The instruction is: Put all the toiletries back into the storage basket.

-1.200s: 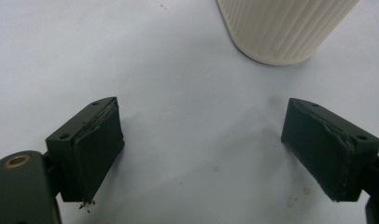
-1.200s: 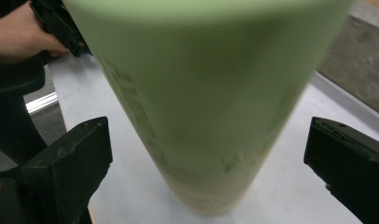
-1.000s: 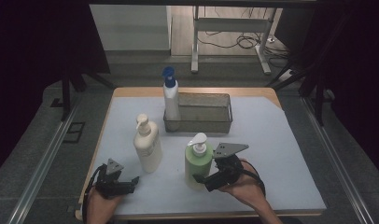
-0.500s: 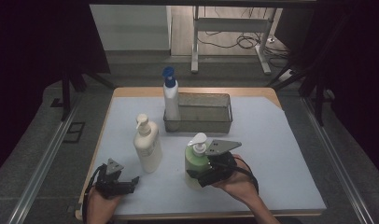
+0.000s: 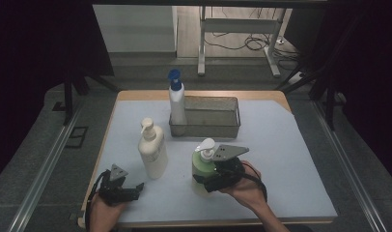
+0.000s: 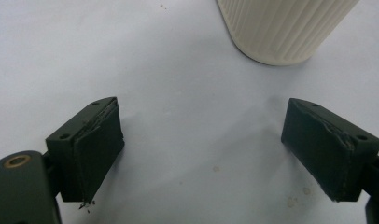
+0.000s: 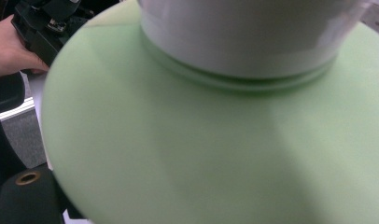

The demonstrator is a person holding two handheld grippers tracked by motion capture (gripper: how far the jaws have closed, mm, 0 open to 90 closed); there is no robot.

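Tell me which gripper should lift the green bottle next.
Right. The right gripper is already around the green bottle, its jaws just closing on the body that looms close in its own view. The left gripper sits open on the table, nearer the cream bottle.

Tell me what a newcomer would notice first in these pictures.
First, the green bottle near the table's front, with the right gripper around its right side; in the right gripper view its green shoulder looms very close, and the jaws have just been closing on it. Next, the cream bottle stands to its left, and the blue-capped bottle stands in the mesh basket behind. The left gripper rests open at the front left.
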